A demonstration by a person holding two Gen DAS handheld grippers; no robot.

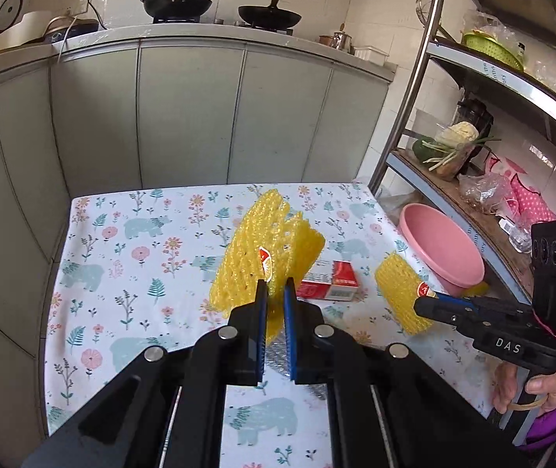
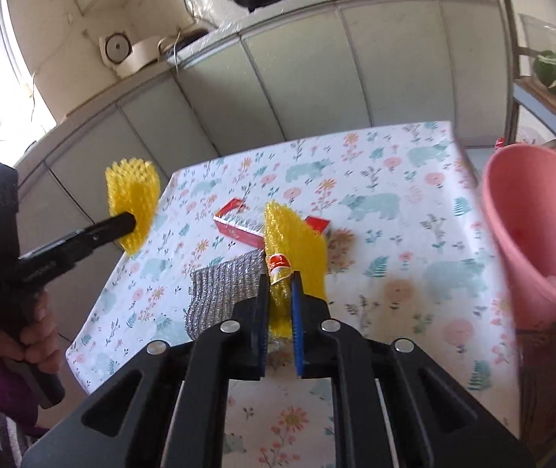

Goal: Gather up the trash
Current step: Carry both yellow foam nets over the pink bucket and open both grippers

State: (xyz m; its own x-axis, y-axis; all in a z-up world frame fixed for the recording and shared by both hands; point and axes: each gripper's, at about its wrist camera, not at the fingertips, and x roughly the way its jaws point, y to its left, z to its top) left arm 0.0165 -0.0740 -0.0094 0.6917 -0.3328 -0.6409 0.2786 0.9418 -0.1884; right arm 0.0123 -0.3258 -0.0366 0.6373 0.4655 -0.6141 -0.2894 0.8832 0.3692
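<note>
In the left wrist view my left gripper is shut on a yellow foam fruit net, lifted above the floral tablecloth. To the right, my right gripper is shut on a second yellow foam net. The right wrist view shows that net pinched between the right gripper pads, its red label at the tips. The left gripper with its net hangs off the table's left edge. A red carton and a silver foil sheet lie on the cloth.
A pink plastic basin stands at the table's right edge, large and tilted in the right wrist view. A metal shelf rack with vegetables and bags is beyond it. Grey cabinets line the back.
</note>
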